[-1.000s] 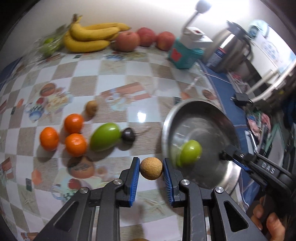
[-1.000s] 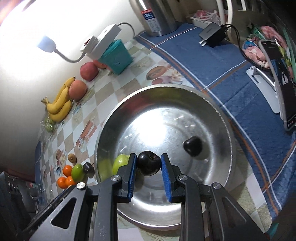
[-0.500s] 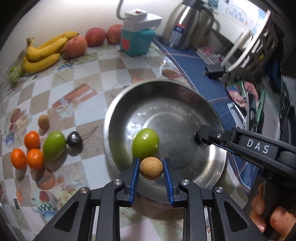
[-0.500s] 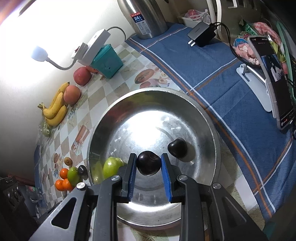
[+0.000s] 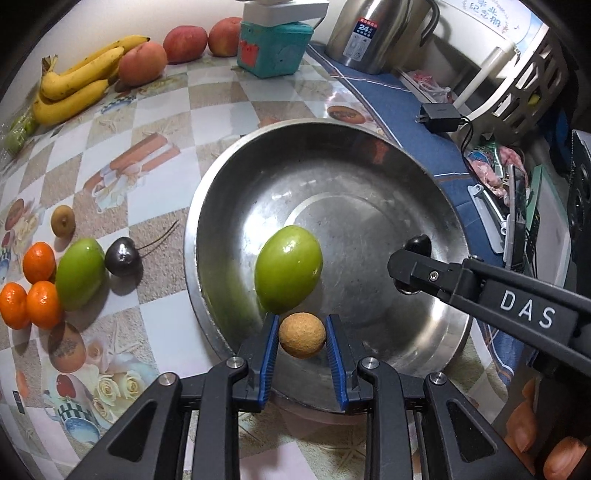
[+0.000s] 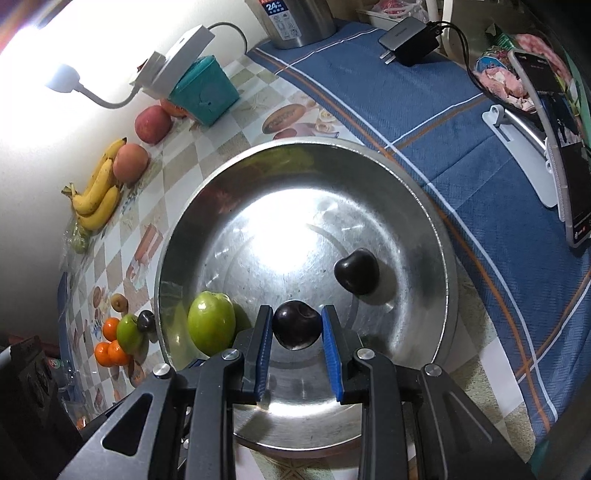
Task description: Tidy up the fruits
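Brown fruit: I hold a small round rough brown fruit (image 5: 302,334) in my left gripper (image 5: 301,345), clamped between the two blue pads, just above the near rim of the steel bowl (image 5: 436,177).
Dark cherry in hand: my right gripper (image 6: 296,338) is closed on a dark cherry (image 6: 296,329), also over the near part of the bowl, pointing steeply down.
Inside the bowl: one green fruit (image 5: 287,267) at the near left side of the floor, and one dark cherry (image 6: 356,271) towards the right side. So two pieces lie in it, and two more hang above it.
Risk, brown fruit: it sits almost against the green fruit below. I think if I let it go here, it can strike the green one and bounce to the rim, or over it.
Risk, rolling: the bowl floor is smooth metal and all these fruits are round. A drop from height will probably send them rolling against each other.
Risk, two grippers: both are over the same near side of the bowl. In the left view the right one reaches in from the right, so they may knock together if I move carelessly.
Risk, squeeze: the cherry looks soft, so a hard grip may bruise it.
Table, near left edge: three oranges (image 5: 38,262), one green fruit (image 5: 79,273), one stemmed cherry (image 5: 122,256), one small brown fruit (image 5: 62,220).
Table, far edge by the wall: three bananas (image 5: 79,75) that I can count, three apples (image 5: 142,62).
Other things: one teal box (image 5: 273,50), one steel kettle (image 5: 373,33).
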Motion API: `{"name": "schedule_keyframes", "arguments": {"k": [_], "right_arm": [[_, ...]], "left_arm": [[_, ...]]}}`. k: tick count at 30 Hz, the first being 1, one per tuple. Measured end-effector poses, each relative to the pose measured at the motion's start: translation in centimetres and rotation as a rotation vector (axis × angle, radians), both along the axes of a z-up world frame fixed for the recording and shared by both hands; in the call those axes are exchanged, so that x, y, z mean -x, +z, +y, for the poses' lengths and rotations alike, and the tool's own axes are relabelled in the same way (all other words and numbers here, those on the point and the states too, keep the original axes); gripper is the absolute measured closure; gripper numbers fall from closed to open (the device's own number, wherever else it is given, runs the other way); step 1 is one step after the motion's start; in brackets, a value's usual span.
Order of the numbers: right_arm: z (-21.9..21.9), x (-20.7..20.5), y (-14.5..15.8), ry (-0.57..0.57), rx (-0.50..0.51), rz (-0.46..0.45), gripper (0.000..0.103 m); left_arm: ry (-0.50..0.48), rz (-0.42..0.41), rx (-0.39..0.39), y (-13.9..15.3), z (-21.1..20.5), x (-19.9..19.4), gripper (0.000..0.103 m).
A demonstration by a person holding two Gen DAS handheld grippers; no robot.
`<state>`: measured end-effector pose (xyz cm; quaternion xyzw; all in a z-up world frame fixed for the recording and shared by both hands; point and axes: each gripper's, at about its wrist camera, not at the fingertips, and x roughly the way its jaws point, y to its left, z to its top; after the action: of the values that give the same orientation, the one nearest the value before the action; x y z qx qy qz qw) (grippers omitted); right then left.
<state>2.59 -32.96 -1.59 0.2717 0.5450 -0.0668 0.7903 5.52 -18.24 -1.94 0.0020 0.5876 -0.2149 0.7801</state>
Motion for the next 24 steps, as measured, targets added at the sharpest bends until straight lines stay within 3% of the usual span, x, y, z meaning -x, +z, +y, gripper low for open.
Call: {"name": "schedule_keyframes", "arguments": {"k": [20,24], "right_arm": [[0.44,-0.23,-0.78,0.007,0.037,0.051,0.074],[0.29,-0.16,-0.57,-0.003,0.045,0.048,0.064]], "left_arm": [[-0.015,0.009,-0.021,-0.63,-0.59,-0.12,0.074],[-0.018,0.016,-0.017,-0.82,-0.77,-0.15,0.074]]}}
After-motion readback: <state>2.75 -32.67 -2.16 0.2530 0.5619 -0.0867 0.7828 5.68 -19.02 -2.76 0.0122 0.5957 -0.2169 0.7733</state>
